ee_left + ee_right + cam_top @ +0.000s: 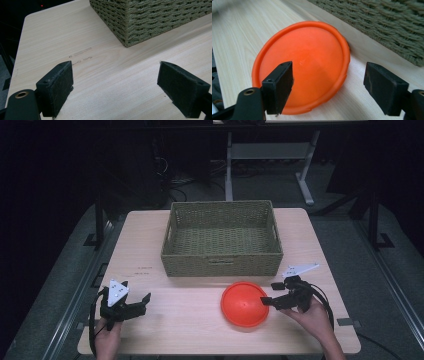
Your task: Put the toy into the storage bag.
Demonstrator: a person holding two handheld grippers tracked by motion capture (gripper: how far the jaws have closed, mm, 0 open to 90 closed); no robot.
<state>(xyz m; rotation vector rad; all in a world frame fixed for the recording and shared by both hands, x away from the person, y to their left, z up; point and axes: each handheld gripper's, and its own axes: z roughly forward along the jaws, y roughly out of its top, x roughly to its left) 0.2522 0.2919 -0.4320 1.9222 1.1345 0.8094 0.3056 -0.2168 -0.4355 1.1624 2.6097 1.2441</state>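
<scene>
Orange dish (304,65) lies on the table (170,320), just in front of the woven basket (222,237). Right gripper (274,293) straddles its near rim, jaws apart and gripping nothing, one over the dish, one outside, likely lined up for a rim pinch. Left gripper (137,304) waits, unclenched, well apart.

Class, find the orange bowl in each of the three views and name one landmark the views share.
High view: orange bowl lower centre-right, before the woven basket, beside the right tongs.
Left gripper view: not in it.
Right gripper view: orange bowl centre, beyond the open tongs.
Shared landmark: woven basket.
</scene>
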